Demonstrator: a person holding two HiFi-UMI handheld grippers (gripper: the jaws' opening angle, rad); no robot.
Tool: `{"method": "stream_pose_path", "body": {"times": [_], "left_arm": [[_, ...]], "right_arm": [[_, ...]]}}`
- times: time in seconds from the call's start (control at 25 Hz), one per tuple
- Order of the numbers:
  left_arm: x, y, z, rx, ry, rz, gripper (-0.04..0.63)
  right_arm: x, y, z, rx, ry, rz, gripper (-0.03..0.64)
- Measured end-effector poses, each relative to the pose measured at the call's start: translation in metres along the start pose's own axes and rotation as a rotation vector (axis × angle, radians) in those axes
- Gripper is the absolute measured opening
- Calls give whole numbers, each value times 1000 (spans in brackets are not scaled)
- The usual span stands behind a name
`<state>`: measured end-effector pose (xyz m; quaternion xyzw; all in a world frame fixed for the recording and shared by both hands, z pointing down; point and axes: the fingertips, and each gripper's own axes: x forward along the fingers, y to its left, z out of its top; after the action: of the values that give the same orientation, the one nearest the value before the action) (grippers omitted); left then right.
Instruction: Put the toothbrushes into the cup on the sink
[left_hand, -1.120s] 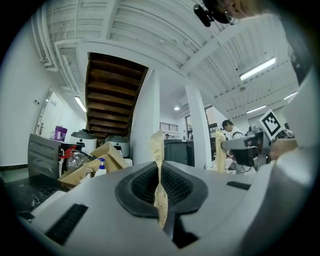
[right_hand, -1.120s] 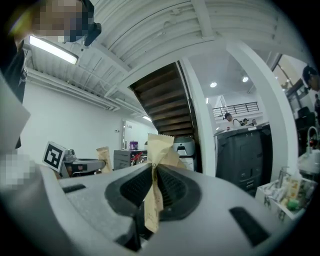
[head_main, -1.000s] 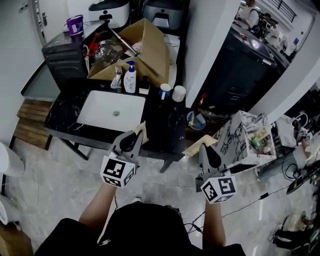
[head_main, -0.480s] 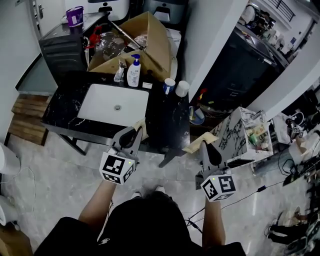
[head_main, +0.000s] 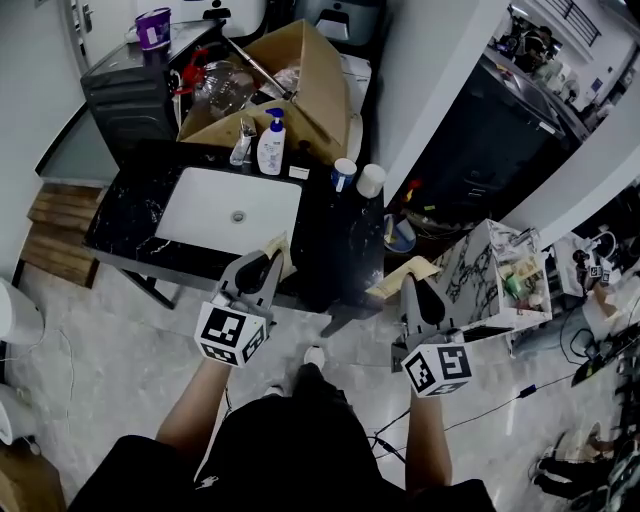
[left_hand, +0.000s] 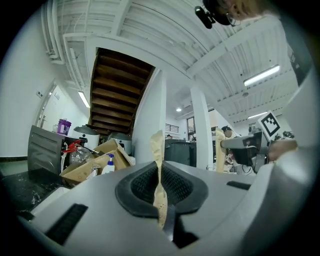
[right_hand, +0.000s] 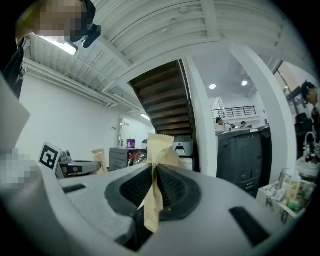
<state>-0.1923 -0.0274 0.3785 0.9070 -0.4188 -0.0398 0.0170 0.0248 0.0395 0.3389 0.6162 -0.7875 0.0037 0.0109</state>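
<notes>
**A:** What's the biggest thing in front of the person?

**B:** A black marbled counter (head_main: 330, 250) with a white sink basin (head_main: 200, 215) set into its left half. Behind it, at the far edge, an open cardboard box (head_main: 320, 90) leans against the wall.

**A:** And the two grippers?

**B:** Both are held over the floor on the near side of the counter, pointing toward it. The left gripper (head_main: 264, 262) is at the counter's near edge, just right of the basin. The right gripper (head_main: 409, 287) is further right, past the counter's end and well apart from the other.

**A:** Are they holding anything?

**B:** Yes. The left one's jaws are pressed together on a thin tan paper packet, the left packet (left_hand: 159, 150), which stands upright between the pads. The right one's jaws are clamped on the right packet (right_hand: 159, 150), the same sort of paper, crumpled at the top. These are probably the wrapped toothbrushes, though no brush shows through the paper.

**A:** Where are the cups?

**B:** At the far right of the counter, right of the basin. A blue-and-white cup (head_main: 343, 172) stands just beside a white cup (head_main: 370, 180). Both are upright and well away from the grippers.

**A:** Anything else near the basin?

**B:** A white pump bottle (head_main: 271, 145) stands at its far edge, left of the cups.
</notes>
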Motion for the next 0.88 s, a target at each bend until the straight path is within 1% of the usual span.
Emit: {"method": "stream_pose_path", "body": {"times": [0.24, 0.44, 0.6, 0.88], "left_arm": [[37, 13, -4, 7, 14, 30, 13], [73, 23, -17, -1, 50, 63, 13], [106, 29, -26, 9, 80, 88, 14], [155, 38, -19, 47, 66, 133, 13]], "right_arm": [[33, -32, -4, 5, -2, -4, 34], [61, -58, -15, 3, 13, -2, 34], [90, -81, -23, 12, 14, 4, 34], [133, -120, -22, 27, -16, 20, 34]]}}
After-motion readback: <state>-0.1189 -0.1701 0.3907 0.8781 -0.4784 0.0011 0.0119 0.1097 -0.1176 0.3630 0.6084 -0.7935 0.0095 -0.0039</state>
